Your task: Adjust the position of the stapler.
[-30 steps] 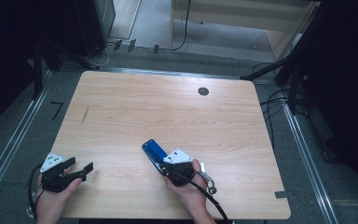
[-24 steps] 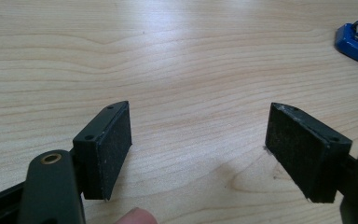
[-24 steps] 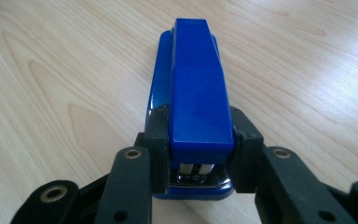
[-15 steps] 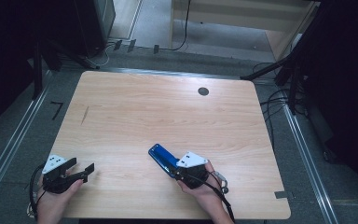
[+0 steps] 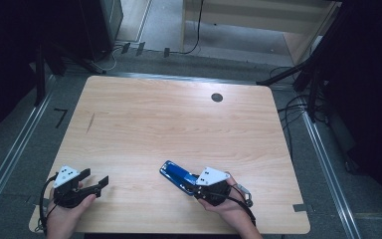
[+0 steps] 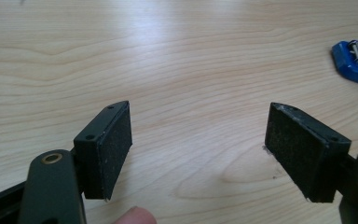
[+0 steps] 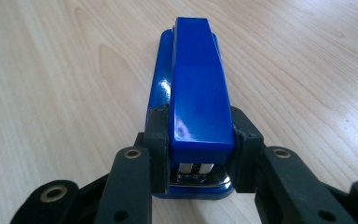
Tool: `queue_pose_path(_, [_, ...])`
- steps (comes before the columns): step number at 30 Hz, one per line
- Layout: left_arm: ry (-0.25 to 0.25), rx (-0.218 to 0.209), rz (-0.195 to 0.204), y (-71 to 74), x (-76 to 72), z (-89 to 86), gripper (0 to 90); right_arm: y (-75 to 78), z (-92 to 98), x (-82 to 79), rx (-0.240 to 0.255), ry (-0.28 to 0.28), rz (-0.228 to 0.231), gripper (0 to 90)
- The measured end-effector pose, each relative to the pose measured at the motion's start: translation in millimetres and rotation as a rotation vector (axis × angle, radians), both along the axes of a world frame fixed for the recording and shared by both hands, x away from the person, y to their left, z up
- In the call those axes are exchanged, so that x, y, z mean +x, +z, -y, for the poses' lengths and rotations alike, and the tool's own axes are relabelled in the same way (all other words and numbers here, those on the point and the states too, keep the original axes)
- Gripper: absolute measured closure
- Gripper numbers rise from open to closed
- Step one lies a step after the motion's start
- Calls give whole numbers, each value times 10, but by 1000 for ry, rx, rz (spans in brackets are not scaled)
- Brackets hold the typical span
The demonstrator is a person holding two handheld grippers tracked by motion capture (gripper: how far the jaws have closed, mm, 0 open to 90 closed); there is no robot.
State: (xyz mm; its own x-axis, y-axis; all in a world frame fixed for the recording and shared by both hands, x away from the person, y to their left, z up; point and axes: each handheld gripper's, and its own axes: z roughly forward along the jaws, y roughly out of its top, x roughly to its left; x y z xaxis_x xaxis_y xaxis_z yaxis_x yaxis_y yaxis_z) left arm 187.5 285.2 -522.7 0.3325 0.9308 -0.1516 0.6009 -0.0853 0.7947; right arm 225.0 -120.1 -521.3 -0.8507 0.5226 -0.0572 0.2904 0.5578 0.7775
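While the right gripper (image 5: 195, 186) rested low over the near right part of the wooden worktop (image 5: 179, 124), its fingers (image 7: 157, 135) were closed on a blue stapler (image 5: 178, 175), one pad pressed against each long side of the stapler's rear end. In the right gripper view, the stapler (image 7: 198, 93) pointed straight away from the gripper (image 7: 196, 154), its glossy top arm above the blue base and a strip of metal visible at the rear between the two. In the high view, the stapler lay at a slant, its free end directed toward the far left of the worktop, and its base sat at or just above the wood; contact with the surface could not be confirmed. The left gripper (image 5: 93, 181) was held at the near left corner of the worktop, well apart from the stapler. In the left gripper view, its fingers (image 6: 109, 149) stood wide apart with bare wood between them, gripping nothing, and one blue end of the stapler (image 6: 354, 60) appeared at the right edge. A round dark grommet (image 5: 217, 97) sat near the far edge of the worktop.
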Motion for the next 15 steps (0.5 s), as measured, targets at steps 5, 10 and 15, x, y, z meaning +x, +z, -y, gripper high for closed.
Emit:
queue_pose_path(5, [-47,-3,6,-3,5,172,242,-18,67,-6,28,21,-14,667])
queue_pose_path(10, [-96,-18,-1,-22,9,363,279,29,158,-33,146,-37,-22,488])
queue_pose_path(15, [-162,-29,4,-24,-3,597,417,127,301,-130,200,-62,-6,478])
